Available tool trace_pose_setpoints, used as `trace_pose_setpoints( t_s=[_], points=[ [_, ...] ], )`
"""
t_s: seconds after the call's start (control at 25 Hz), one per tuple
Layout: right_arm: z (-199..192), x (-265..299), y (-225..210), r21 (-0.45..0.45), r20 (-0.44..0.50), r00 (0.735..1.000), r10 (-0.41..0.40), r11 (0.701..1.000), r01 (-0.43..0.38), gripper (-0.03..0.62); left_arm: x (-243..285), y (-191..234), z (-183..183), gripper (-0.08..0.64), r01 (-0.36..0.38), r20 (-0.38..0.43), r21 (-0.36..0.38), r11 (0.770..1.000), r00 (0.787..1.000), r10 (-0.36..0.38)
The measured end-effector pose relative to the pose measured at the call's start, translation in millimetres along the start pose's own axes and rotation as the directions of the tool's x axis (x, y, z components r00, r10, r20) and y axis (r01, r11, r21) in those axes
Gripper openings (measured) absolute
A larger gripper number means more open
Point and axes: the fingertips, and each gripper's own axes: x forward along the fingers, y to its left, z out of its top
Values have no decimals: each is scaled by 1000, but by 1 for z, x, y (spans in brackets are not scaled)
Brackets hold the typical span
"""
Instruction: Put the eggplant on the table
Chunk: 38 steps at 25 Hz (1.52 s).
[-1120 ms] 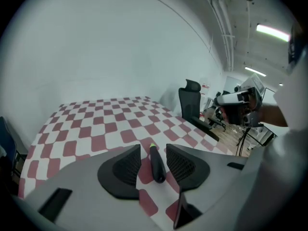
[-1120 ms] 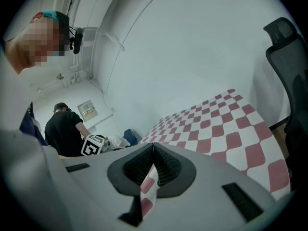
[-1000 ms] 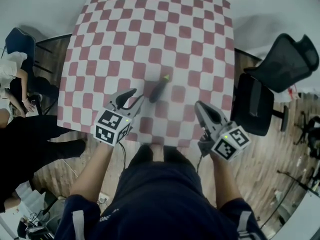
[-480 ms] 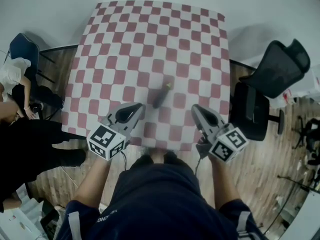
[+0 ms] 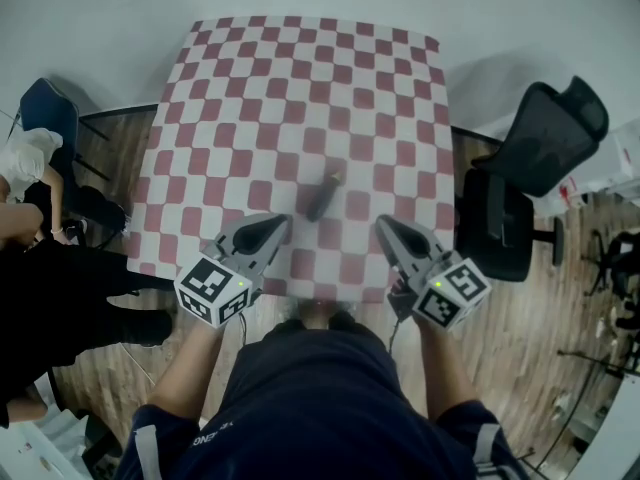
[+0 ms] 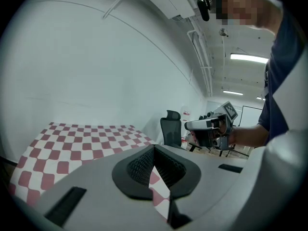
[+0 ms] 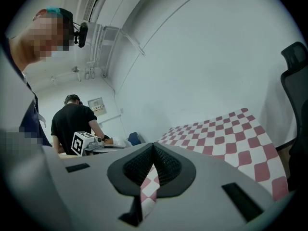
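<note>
Two grippers up, one in each of the person's hands, both over the near edge of the table (image 5: pixel 300 88), which wears a red-and-white checked cloth.

Far left, off the table: a blue chair (image 5: pixel 45 103), and nearer, a bystander (image 5: pixel 60 278) in black on the wood floor.

Left gripper (image 5: pixel 278 224): held clear of the cloth, pointing across the table and a little downward. Its jaws have just been closing and now stand pressed together, tip to tip, with nothing between them. Only a sliver of checked cloth shows below the pads in the left gripper view.

Eggplant (image 5: pixel 322 196): lies on the table, middle of the near half, just beyond the two grippers and between them. It is dark and slanted, with its pale stem end turned away toward the far right. Neither gripper touches it.

Right gripper (image 5: pixel 383 225): level with the left one, angled in toward the centre, clear of the cloth. Jaws together at the tips, empty.

Right of the table: a black office chair (image 5: pixel 545 158) on the floor, close to the table's right edge.
</note>
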Motion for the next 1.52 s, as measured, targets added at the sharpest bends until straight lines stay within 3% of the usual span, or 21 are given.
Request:
trace_pose_setpoints(
  t_s=[1.52],
  points=[
    [-11,0,14,-26,-34,999,18,999,-19,15,-6,-13,-1,25,-7,33,-32,999,999,8]
  ],
)
